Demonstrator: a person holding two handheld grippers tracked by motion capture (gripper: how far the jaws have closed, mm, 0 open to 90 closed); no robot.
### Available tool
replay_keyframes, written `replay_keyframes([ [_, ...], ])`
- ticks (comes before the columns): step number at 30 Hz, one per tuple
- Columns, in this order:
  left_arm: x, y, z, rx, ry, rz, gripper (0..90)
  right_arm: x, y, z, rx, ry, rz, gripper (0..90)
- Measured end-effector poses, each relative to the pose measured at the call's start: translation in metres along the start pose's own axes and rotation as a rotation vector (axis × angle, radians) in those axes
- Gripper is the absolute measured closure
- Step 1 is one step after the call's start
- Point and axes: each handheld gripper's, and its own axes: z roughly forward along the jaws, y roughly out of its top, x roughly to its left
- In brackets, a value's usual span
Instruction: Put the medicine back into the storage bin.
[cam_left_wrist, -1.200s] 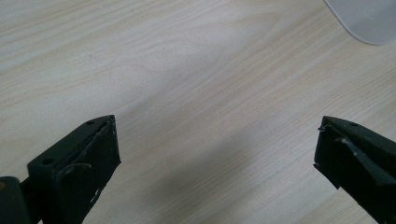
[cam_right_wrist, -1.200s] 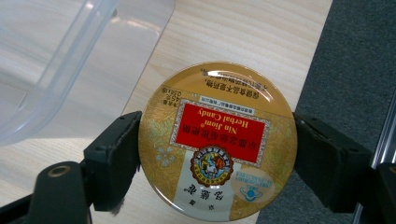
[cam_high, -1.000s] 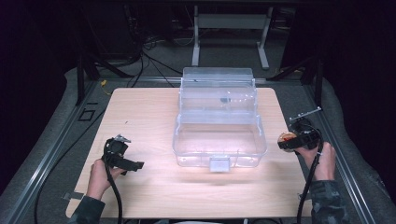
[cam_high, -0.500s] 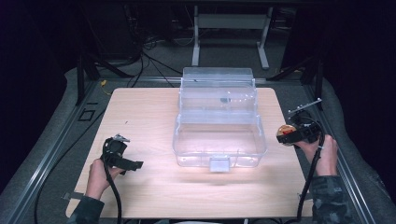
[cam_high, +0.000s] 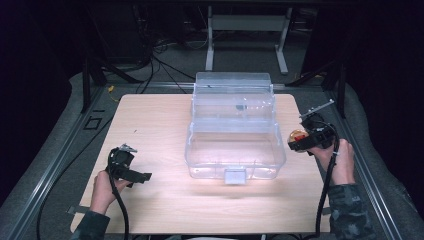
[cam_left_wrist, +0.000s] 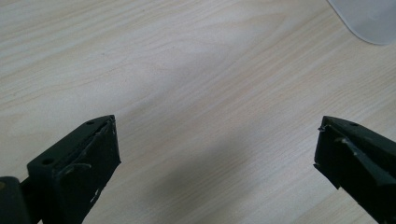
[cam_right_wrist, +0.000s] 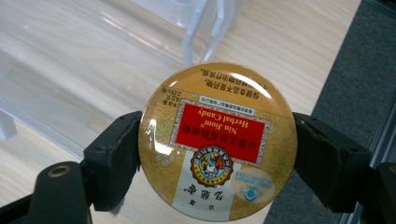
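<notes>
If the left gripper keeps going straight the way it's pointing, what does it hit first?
Most likely the bare wooden table: the left gripper is open and angled down at it. The clear plastic box sits off to one side, seemingly outside that line, though depth is hard to judge.

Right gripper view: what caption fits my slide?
Right gripper clamps a round candy tin beside the clear plastic box.

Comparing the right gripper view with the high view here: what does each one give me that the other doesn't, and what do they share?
The right gripper view alone lets you read the candy tin: a round gold lid with a red label reading Nin Jom Herbal Candy, a jaw pressed against each side. The high view alone takes in the left gripper low on the wooden table and the clear plastic box as a whole, its lid open. Both show the right gripper holding the tin beside the box, near the table's edge.
</notes>
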Motion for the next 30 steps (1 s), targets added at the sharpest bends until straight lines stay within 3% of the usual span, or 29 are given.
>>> replay_keyframes([
  [23,-0.007,0.010,0.004,0.005,-0.009,0.026,0.2,0.045,0.025,0.027,0.003,0.084,-0.101,20.2],
  [30,-0.004,0.006,0.004,0.008,-0.010,0.018,0.2,0.057,0.026,0.044,0.033,0.114,-0.128,20.2],
])
